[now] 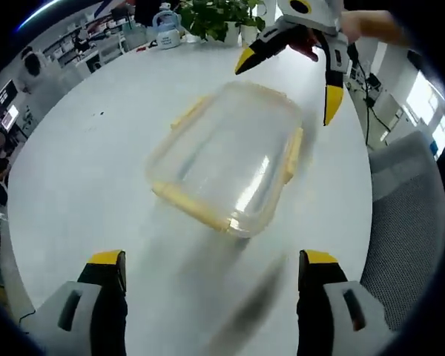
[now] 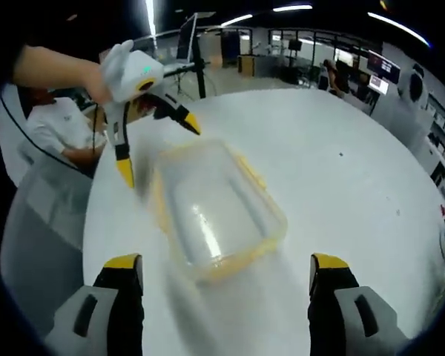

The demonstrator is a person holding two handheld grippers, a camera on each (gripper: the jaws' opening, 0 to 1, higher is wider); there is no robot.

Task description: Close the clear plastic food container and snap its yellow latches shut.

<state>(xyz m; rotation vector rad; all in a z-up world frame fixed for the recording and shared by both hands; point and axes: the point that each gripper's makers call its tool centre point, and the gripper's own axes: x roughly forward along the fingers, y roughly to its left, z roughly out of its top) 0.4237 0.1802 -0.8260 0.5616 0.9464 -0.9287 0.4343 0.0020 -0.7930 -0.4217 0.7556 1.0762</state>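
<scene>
Clear plastic food container (image 1: pixel 226 156), lid seated on top, resting near the middle of a round white bench (image 1: pixel 81 170); blurred in both views. Yellow latches (image 1: pixel 292 154) along the edges, apparently not yet pressed down, though blur prevents certainty.

Left hand-held gripper (image 1: pixel 211 278): jaws well apart at 6 o'clock of the left gripper view, holding nothing, container ahead at 12 o'clock and not touched. Also seen in the right gripper view (image 2: pixel 157 144) at 10 o'clock, beside the container's far end.

Right hand-held gripper (image 2: pixel 226 282): jaws wide apart at 6 o'clock of the right gripper view, empty, container just ahead. Seen in the left gripper view (image 1: pixel 289 85) at 1 o'clock, near the container's far corner.

Handling, as judged: light, thin-walled, fairly stiff but flexing under load; smooth plastic on a smooth bench, likely to slide when pushed. Best steadied on the lid or one end with one hand-held gripper while the other presses a latch flap at its outer edge, downward against the wall.

Potted plant (image 1: pixel 219 18) at the bench's far edge, 12 o'clock in the left gripper view.
</scene>
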